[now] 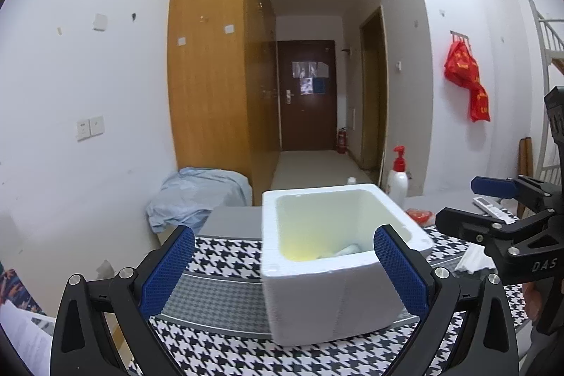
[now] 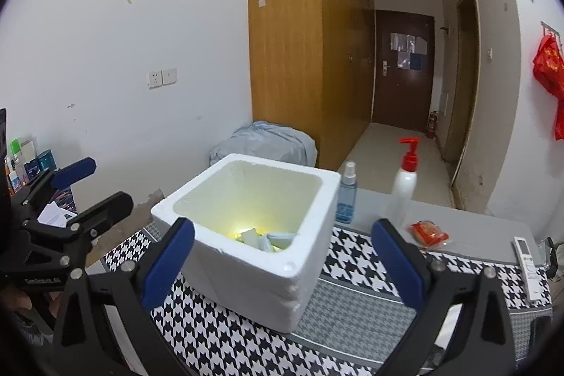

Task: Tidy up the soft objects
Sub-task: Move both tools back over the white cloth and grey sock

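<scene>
jaws: both sets spread wide and gripping nothing, as i read my left gripper (image 1: pixel 283 268) and right gripper (image 2: pixel 282 261).
left gripper: blue pads hang in front of the foam box (image 1: pixel 328 291), one pad to each side of it, not touching.
right gripper: same stance over the foam box (image 2: pixel 253 273); i also catch it at the edge of the left view (image 1: pixel 493 203), cut off by the frame.
soft objects: small pale packets (image 2: pixel 268 240) low inside the box; only a corner of the heap shows, i can't count them or name them.
box floor: yellowish glow, mostly hidden by the near wall.
cloth: houndstooth table cloth (image 2: pixel 356 265) under the box.
nearby: pump bottle (image 2: pixel 403 189), blue spray bottle (image 2: pixel 347 196) partly behind the box, red packet (image 2: pixel 428 233), remote (image 2: pixel 527 266).
</scene>
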{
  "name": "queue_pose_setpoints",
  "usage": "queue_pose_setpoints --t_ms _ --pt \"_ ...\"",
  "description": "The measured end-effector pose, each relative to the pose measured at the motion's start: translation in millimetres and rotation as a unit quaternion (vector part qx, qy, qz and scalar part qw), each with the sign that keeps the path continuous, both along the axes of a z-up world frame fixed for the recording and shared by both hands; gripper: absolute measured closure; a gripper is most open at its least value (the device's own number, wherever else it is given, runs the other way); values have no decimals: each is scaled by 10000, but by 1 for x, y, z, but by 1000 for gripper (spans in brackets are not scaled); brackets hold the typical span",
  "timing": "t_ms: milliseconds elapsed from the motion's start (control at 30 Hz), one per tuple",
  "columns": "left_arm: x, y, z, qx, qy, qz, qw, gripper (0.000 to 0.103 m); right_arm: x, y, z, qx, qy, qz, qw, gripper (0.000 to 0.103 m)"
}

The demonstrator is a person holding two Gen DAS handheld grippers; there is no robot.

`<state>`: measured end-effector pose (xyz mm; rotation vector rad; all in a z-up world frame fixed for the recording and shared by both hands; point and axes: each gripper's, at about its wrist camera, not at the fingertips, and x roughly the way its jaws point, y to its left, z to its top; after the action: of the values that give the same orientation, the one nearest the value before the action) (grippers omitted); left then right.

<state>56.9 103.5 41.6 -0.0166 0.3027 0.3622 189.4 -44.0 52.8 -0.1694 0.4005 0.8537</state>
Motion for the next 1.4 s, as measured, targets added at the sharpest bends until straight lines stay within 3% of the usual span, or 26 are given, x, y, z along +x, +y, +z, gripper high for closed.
queue_pose_setpoints --t_ms 600,1033,1400 --pt "20 -56 7 -17 -106 -799 9967 1 5 -76 -3 117 -18 -763 9970 1" --pt "44 -113 7 -119 -70 -1680 9857 1 3 -145 -8 127 11 -1586 9873 1" --pt "65 -140 -2 -183 74 -1971 9802 1 9 -178 -16 147 90 -1994 9798 1"
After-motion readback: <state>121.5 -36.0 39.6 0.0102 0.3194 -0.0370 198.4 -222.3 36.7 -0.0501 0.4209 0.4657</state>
